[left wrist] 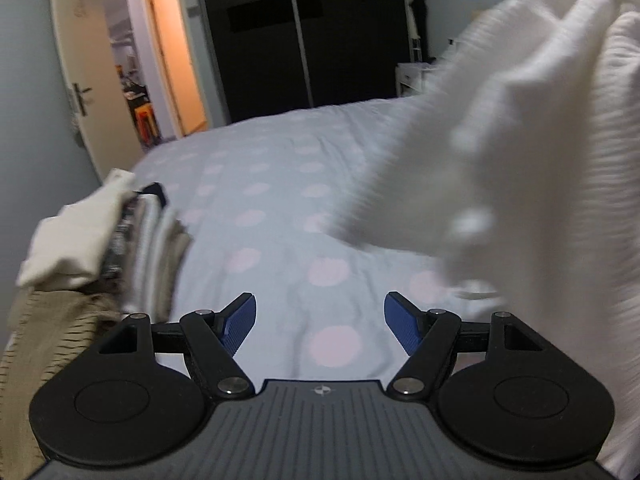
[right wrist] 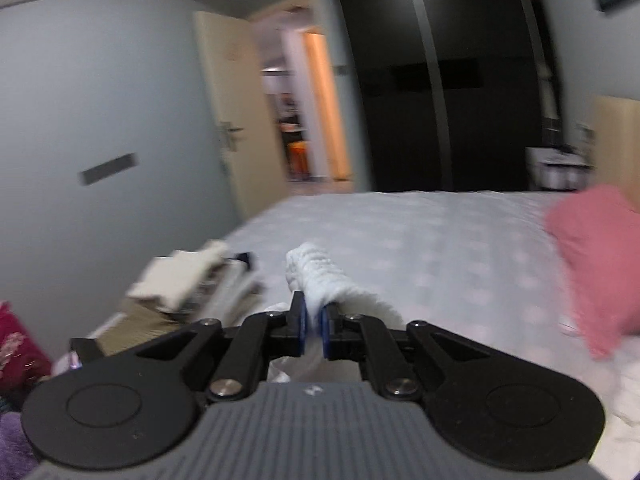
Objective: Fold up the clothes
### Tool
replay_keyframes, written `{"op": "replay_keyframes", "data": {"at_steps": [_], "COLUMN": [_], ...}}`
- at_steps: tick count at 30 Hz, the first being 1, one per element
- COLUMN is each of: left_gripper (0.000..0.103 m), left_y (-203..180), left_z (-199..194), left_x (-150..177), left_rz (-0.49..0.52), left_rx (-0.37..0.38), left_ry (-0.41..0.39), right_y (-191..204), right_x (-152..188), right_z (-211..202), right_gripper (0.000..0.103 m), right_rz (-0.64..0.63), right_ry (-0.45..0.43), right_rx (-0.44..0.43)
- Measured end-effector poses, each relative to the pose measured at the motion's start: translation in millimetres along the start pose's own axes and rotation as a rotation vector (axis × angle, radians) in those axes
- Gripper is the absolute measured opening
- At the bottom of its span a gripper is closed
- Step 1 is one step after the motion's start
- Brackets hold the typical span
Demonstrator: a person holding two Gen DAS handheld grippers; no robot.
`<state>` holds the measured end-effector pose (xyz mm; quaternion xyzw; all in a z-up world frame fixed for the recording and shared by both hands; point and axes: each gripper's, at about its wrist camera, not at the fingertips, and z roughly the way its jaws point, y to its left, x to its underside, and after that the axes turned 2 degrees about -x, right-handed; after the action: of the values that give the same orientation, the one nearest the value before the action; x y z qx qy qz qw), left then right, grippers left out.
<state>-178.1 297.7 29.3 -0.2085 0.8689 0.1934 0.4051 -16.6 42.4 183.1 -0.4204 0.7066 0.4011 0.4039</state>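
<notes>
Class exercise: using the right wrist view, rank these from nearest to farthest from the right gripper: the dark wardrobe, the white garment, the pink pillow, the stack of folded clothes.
1. White garment, clamped in the right gripper.
2. Stack of folded clothes, just left.
3. Pink pillow, right, on the bed.
4. Dark wardrobe, beyond the bed.

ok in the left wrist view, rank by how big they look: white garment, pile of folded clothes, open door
1. white garment, though it hangs close to the camera, which inflates it
2. pile of folded clothes
3. open door, far off; nearly level with the pile

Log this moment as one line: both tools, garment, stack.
left tool open, empty | right tool shut on white garment, lifted over bed | folded stack at bed's left
</notes>
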Motion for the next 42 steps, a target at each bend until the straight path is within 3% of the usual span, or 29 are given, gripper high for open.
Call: {"op": "replay_keyframes", "data": {"at_steps": [4, 8, 14, 17, 18, 19, 23, 24, 28, 34, 36, 39, 42], "left_gripper": [0.070, 0.070, 0.070, 0.070, 0.070, 0.070, 0.070, 0.070, 0.070, 0.070, 0.070, 0.070, 0.068], "left_y": [26, 37, 20, 8, 2, -6, -31, -37, -57, -64, -66, -68, -66], "left_z": [2, 12, 23, 29, 33, 36, 48, 51, 64, 86, 92, 105, 117], "left_x": [13, 29, 45, 52, 56, 60, 70, 71, 72, 84, 90, 103, 113], "left_rz": [-0.014, -0.007, 0.042, 0.072, 0.084, 0.101, 0.191, 0.217, 0.325, 0.319, 0.311, 0.304, 0.252], "left_rx": [-0.056, -0.083, -0.012, 0.037, 0.054, 0.072, 0.132, 0.144, 0.197, 0.242, 0.265, 0.266, 0.282], "left_ry": [0.037, 0.097, 0.158, 0.183, 0.191, 0.197, 0.199, 0.199, 0.186, 0.258, 0.292, 0.348, 0.404], "right_y": [3, -9, -59, -86, -91, -92, -84, -81, -71, -50, -41, -34, -35], "right_x": [23, 79, 170, 193, 198, 201, 205, 204, 203, 228, 233, 239, 242], "right_z": [42, 77, 99, 100, 100, 102, 102, 100, 104, 141, 153, 170, 186], "right_gripper": [0.009, 0.009, 0.012, 0.021, 0.030, 0.038, 0.051, 0.058, 0.061, 0.061, 0.064, 0.077, 0.077], "right_rz": [0.043, 0.070, 0.141, 0.180, 0.182, 0.179, 0.125, 0.104, 0.071, 0.054, -0.018, -0.111, -0.167], "right_ry": [0.064, 0.188, 0.362, 0.386, 0.385, 0.384, 0.351, 0.342, 0.355, 0.494, 0.520, 0.537, 0.547], "right_rx": [-0.005, 0.090, 0.252, 0.307, 0.324, 0.339, 0.370, 0.374, 0.298, 0.145, 0.139, 0.152, 0.176]}}
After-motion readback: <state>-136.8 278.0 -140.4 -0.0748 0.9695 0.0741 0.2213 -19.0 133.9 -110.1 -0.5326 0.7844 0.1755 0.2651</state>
